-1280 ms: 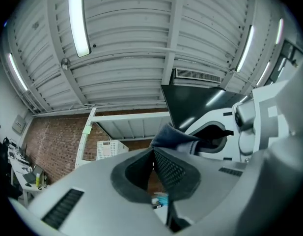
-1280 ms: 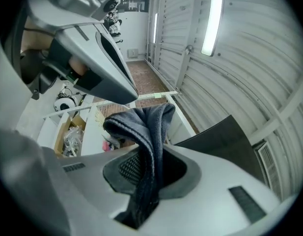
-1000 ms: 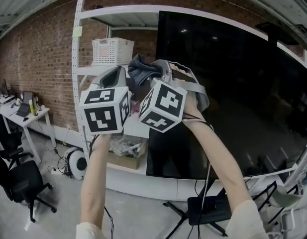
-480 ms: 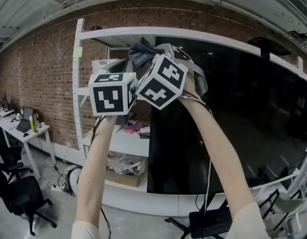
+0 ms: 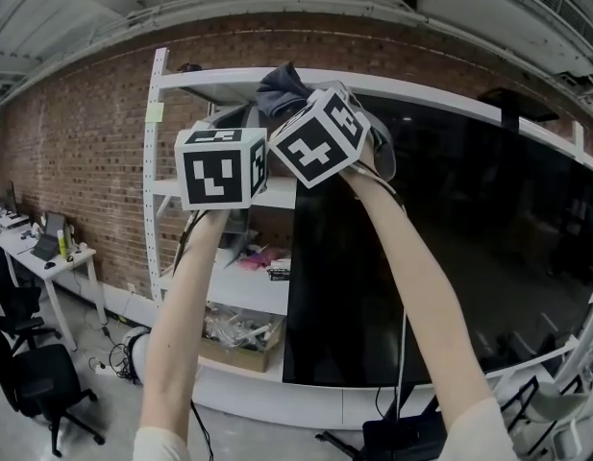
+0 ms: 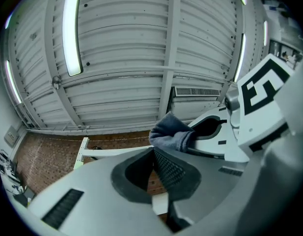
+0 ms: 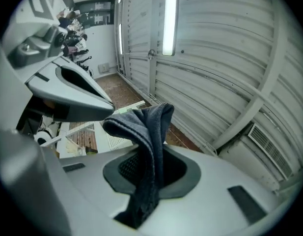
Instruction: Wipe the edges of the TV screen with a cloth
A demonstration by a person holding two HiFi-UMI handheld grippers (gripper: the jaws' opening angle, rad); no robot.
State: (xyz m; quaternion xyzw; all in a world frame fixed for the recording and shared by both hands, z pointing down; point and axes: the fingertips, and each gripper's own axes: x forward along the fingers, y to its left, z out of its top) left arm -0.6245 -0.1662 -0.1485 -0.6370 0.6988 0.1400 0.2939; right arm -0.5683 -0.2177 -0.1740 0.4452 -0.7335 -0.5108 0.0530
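- Right gripper (image 7: 152,173): jaws clamped on a dark blue-grey fabric cloth (image 7: 147,127). It's pinched as a narrow bunch, with a loose fold standing above the jaws. Risk: the bite looks thin, so drag along the frame could pull it free.
- Left gripper (image 6: 153,167): jaws together with nothing between them, just beside the right gripper. Risk: the black-and-white marker cubes (image 5: 222,166) are nearly touching. A knock would jolt the wiping stroke.
- Bare arms (image 5: 411,286) are stretched high overhead. Risk: weak pressure control, so a skipped or jerky pass.
- The cloth is up at the top left corner of the big black glossy TV screen (image 5: 450,219). Can't tell if it's touching yet. Risk: if the fold flops back, hard grey jaw plastic meets the panel instead of fabric and scratches it.
- White metal shelf rack (image 5: 158,161): its top beam (image 5: 219,73) runs close over that corner. Risk: tight gap, so the cloth or a gripper could snag there.
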